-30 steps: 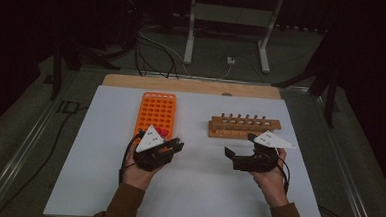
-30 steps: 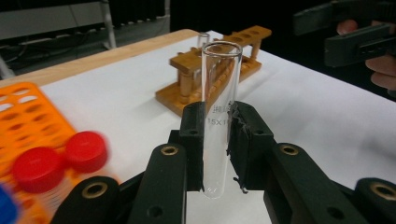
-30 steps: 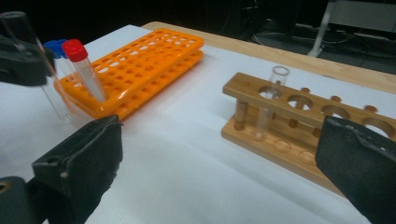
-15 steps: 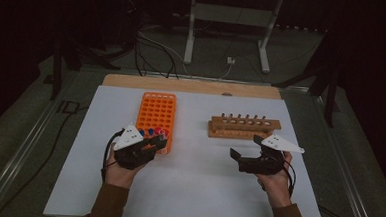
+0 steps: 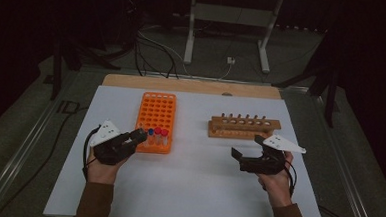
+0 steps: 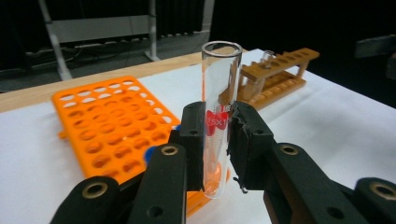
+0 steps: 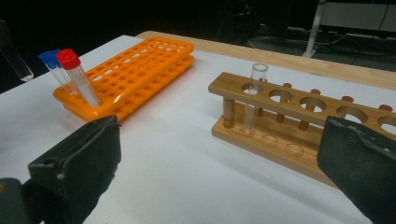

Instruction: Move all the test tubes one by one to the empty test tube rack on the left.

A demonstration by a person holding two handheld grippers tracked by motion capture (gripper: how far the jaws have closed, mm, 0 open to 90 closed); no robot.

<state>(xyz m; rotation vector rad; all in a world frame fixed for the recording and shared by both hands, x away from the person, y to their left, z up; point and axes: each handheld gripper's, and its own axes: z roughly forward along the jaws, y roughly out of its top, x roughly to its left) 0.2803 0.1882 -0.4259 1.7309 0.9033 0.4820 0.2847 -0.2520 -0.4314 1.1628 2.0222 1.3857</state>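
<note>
A big white table (image 5: 197, 189) holds everything. On its left part lies an orange rack (image 5: 156, 114) full of round holes. Two capped tubes stand at its near end, one with a blue cap (image 7: 50, 57) and one with a red cap (image 7: 68, 58). They lean a little. To the right, well apart from the orange one, stands a wood rack (image 5: 245, 127) with a row of holes. One small glass tube (image 7: 254, 95) stands upright in the end hole of the wood rack, the end nearest the orange rack. The left gripper (image 5: 138, 135) is just beside the near end of the orange rack. It is squeezed tight on a clear glass tube (image 6: 218, 107). The tube stands upright between the two black jaws, with its open top above them and its round bottom below them. It has red writing on it where the jaws press. The right gripper (image 5: 248, 147) sits in front of the wood rack, near it but not touching. Its jaws are spread wide apart and there is nothing between them.
</note>
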